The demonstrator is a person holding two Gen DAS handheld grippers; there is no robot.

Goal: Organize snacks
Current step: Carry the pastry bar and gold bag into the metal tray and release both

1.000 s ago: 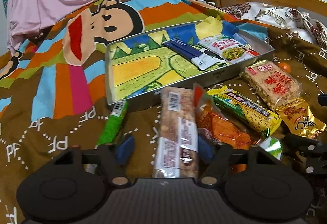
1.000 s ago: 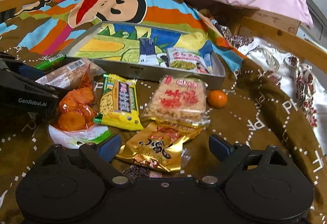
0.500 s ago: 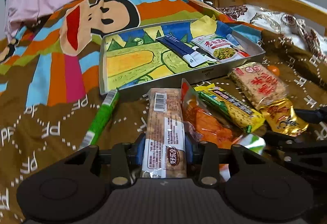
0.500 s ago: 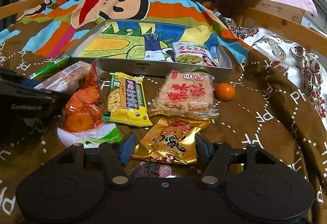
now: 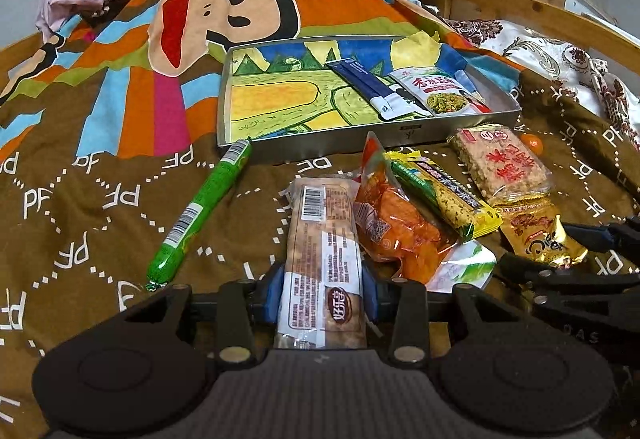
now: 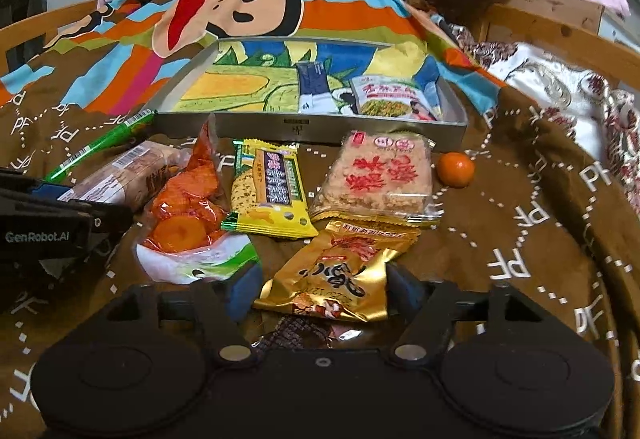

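On the bed, the long biscuit pack (image 5: pixel 322 259) is held between the fingers of the left gripper (image 5: pixel 322 293), which a second ago stood wide around it; their grip has just been loosened a little. The pack can now be carried to the tin tray (image 5: pixel 320 149). The right gripper (image 6: pixel 320 289) has just been reopened; the gold packet (image 6: pixel 340 279) lies loose between its fingers.
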